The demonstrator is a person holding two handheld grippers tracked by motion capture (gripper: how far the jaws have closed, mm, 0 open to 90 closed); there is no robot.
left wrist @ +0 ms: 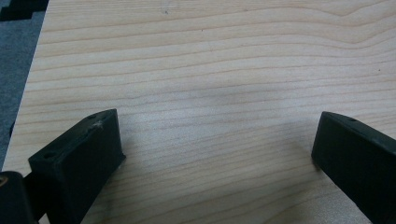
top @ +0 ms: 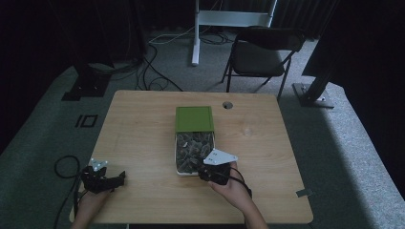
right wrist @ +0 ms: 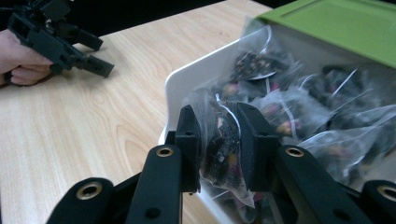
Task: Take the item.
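A white box (top: 177,168) with a green lid (top: 194,118) slid back sits mid-table, full of several clear tea bag packets (top: 191,145). My right gripper (top: 206,170) is at the box's near right corner, shut on one clear packet of dark dried tea (right wrist: 219,144) just above the white rim (right wrist: 187,81). My left gripper (top: 119,178) rests near the table's front left, jaws wide open over bare wood (left wrist: 210,93), nothing between its fingers (left wrist: 79,163). In the right gripper view the left gripper (right wrist: 100,56) shows at far left in a hand.
The wooden table (top: 143,124) has a round cable hole (top: 227,104) behind the box. A black folding chair (top: 260,55) and a white desk leg (top: 195,33) stand beyond the table. Cables (top: 64,164) lie on the grey carpet at left.
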